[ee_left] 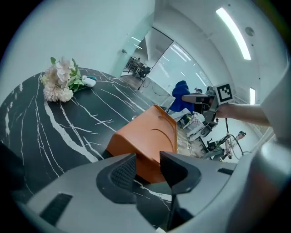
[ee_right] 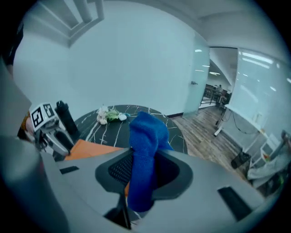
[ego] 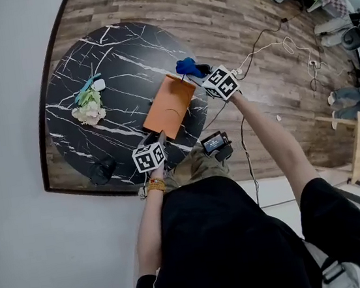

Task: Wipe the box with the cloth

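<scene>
An orange box lies flat at the right side of the round black marble table. My left gripper is at the box's near end, jaws apart, and in the left gripper view the box shows through the gap of the left gripper without either pad pressing on it. My right gripper hovers above the box's far right corner, shut on a blue cloth. In the right gripper view the cloth stands up between the pads of the right gripper, with the box below to the left.
A bunch of pale flowers lies at the table's left side. A black cylinder stands near the front edge. A small black device hangs by my waist. Cables run over the wooden floor to the right.
</scene>
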{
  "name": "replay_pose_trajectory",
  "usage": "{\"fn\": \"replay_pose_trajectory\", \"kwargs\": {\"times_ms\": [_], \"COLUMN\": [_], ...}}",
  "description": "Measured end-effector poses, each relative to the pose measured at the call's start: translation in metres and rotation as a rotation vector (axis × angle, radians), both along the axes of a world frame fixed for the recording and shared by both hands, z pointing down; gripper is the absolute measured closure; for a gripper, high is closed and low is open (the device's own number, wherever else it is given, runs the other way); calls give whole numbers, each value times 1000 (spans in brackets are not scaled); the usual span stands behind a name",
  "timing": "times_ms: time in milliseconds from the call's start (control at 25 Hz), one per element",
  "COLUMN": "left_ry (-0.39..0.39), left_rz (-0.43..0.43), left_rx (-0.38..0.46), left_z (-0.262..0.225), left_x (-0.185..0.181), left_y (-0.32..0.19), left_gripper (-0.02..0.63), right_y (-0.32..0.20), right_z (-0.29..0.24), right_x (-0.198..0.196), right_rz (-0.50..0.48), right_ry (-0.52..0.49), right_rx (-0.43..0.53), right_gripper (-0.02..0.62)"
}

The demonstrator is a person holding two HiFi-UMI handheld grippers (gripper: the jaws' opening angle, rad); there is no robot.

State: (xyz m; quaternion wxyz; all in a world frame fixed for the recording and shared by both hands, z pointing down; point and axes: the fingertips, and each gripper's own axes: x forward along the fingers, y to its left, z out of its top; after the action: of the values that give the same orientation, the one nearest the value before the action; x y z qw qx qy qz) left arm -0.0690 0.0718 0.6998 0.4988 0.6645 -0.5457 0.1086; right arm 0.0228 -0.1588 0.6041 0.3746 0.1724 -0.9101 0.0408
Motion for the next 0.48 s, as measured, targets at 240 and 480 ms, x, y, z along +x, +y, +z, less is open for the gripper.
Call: {"fn": "replay_pose_trajectory", "kwargs": {"times_ms": [240,480], "left_ry": [-16,-65], "left_rz": [-68,-121], "left_rx": [-99,-194], "left_z": [10,18], "left_x": [0,6], "left_y": [-2,-7], "left_gripper": [420,402], "right_y": [-14,-31], "right_z": [64,103], "right_x": [4,-8], "right_rz": [-564,-642], "right_ry": [410,363], "right_rx": [310,297], "right_gripper": [499,499]}}
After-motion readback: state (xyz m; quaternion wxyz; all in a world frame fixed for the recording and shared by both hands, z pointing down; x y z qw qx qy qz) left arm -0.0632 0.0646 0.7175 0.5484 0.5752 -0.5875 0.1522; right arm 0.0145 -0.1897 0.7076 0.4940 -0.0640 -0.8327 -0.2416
